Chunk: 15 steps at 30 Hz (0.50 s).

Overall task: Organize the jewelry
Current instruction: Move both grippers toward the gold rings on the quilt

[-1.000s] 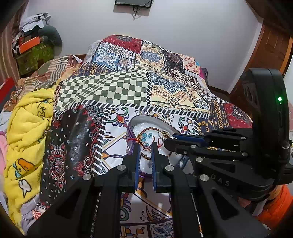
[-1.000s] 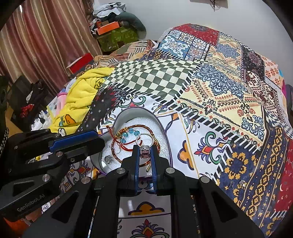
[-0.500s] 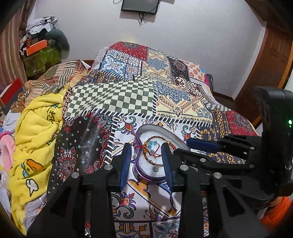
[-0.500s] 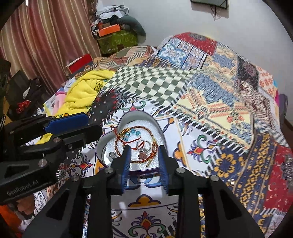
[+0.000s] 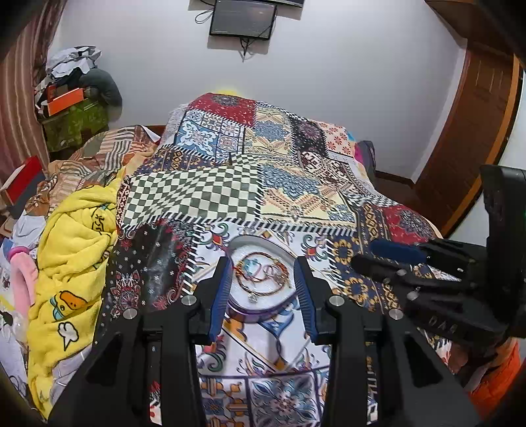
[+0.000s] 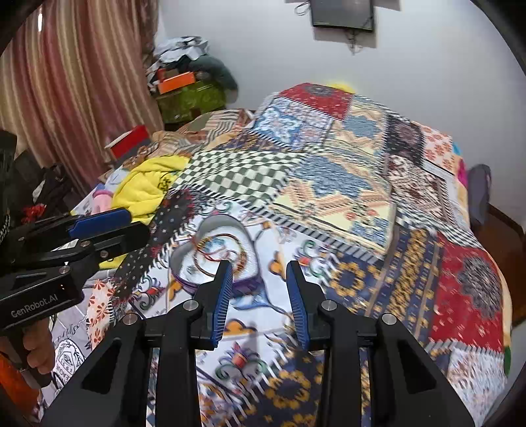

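Observation:
A heart-shaped silver tin (image 5: 259,240) (image 6: 210,224) rests on the patchwork bedspread. Inside it lie red and gold bracelets (image 5: 263,279), a blue-beaded piece and a small ring. My left gripper (image 5: 262,261) hovers just short of the tin, open, its blue pads framing the tin and holding nothing. My right gripper (image 6: 258,264) is open too, empty, with the tin a little left of its left finger. The jewelry (image 6: 213,254) is blurred in the right wrist view. Each gripper shows in the other's view: the right gripper (image 5: 361,254) and the left gripper (image 6: 138,223).
The patchwork bedspread (image 5: 230,193) covers the bed. A yellow blanket (image 5: 75,262) is bunched at its left. A person's hand (image 6: 36,345) grips the left tool's handle. Boxes and clothes (image 6: 184,85) are stacked by the curtain, a screen (image 5: 243,18) hangs on the wall, and a wooden door (image 5: 476,138) stands right.
Both grippers went from nearly shut over the tin to wide open and drew back from it. The ring that the right one pinched now lies in the tin.

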Each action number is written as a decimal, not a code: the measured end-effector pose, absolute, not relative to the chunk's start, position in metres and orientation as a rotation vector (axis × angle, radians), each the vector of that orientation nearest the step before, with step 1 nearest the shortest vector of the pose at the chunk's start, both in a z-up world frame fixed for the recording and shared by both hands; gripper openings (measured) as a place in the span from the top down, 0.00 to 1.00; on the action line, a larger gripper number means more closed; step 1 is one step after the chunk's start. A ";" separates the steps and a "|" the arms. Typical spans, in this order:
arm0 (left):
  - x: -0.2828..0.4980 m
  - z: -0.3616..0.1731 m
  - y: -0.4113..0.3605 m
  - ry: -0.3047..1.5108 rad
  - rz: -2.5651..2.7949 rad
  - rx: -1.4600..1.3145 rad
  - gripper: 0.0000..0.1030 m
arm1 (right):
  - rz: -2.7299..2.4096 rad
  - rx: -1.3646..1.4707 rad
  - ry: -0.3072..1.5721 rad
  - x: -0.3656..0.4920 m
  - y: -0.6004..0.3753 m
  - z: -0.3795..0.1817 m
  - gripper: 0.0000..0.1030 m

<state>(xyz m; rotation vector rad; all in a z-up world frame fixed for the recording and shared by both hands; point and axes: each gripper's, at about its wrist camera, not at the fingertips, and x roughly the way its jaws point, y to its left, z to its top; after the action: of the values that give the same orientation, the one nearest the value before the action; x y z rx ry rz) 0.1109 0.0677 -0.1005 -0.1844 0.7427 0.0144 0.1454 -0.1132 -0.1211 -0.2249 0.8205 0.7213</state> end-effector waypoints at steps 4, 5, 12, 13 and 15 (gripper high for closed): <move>0.104 -0.103 0.055 0.761 -0.003 -0.175 0.60 | 0.658 -0.212 0.827 0.143 -0.140 -0.122 0.63; 0.103 -0.104 0.053 0.766 -0.005 -0.172 0.60 | 0.646 -0.206 0.832 0.143 -0.146 -0.124 0.63; 0.104 -0.130 0.030 0.858 -0.047 -0.154 0.60 | 0.553 -0.154 0.900 0.144 -0.194 -0.140 0.63; 0.105 -0.133 0.027 0.869 -0.054 -0.153 0.60 | 0.545 -0.149 0.906 0.143 -0.200 -0.142 0.63; 0.110 -0.142 0.020 0.896 -0.071 -0.158 0.60 | 0.534 -0.142 0.920 0.143 -0.209 -0.146 0.63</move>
<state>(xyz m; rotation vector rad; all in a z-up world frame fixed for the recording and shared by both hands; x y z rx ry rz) 0.1102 0.0199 -0.1424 -0.1580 0.8961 -0.0715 0.1428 -0.2091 -0.1456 -0.1420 0.9198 0.5336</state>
